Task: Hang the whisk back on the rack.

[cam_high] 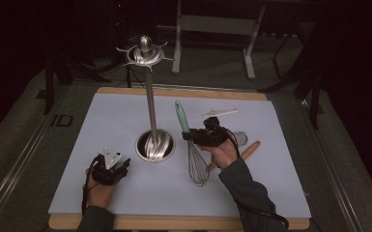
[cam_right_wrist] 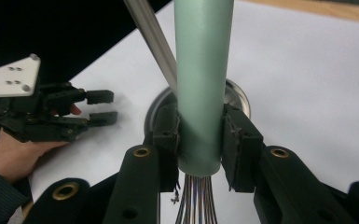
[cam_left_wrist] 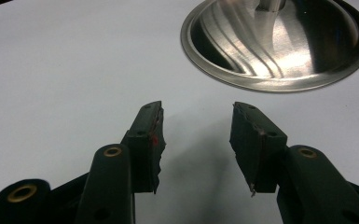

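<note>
Clamping the whisk [cam_right_wrist: 200,93] by its green handle, my right gripper [cam_right_wrist: 200,154] holds it upright, wires hanging below the jaws. Just beyond it rises the steel rack's pole [cam_high: 150,101] from its round base [cam_left_wrist: 279,42]. My left gripper [cam_left_wrist: 196,140] rests spread and empty on the white mat [cam_high: 125,121], near that base; a wooden spoon [cam_high: 246,151] lies behind my right hand.

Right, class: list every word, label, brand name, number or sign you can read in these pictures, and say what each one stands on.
None: no readable text in any view.
Whisk: plain green handle, no brand.
Steel utensil stand: bare metal, no marking.
Right claw and left claw: black, unlabelled.
White utensil at the back: too small to tell.
</note>
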`<action>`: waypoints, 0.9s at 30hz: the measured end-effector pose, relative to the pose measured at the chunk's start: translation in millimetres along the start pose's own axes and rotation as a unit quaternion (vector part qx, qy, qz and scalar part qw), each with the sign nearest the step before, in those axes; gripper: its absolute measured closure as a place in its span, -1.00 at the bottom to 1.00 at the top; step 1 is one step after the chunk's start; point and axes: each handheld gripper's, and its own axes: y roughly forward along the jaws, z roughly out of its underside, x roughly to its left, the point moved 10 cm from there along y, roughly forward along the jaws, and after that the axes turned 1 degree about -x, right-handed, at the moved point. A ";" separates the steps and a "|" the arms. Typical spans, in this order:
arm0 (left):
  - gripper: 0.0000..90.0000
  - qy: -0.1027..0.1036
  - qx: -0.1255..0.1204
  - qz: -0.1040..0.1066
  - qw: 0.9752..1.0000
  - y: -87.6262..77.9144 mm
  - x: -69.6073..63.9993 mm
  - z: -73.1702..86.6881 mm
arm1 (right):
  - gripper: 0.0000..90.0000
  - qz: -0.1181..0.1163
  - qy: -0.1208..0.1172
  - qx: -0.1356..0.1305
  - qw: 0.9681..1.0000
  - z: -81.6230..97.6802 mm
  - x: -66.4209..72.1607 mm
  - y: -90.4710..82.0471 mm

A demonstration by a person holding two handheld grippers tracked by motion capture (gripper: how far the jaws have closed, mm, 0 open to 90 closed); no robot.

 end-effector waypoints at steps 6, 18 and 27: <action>0.21 -0.002 -0.002 -0.002 1.000 -0.2 0.7 -0.2 | 0.55 -0.014 -0.035 -0.027 0.999 -9.2 7.5 -7.2; 0.21 0.000 -0.003 -0.006 1.000 -0.5 0.3 -0.4 | 0.55 -0.058 -0.099 -0.072 0.991 -31.6 36.9 -21.2; 0.21 0.000 -0.006 -0.007 1.000 -1.0 0.5 -0.8 | 0.55 -0.065 -0.116 -0.082 0.988 -47.2 48.8 -26.2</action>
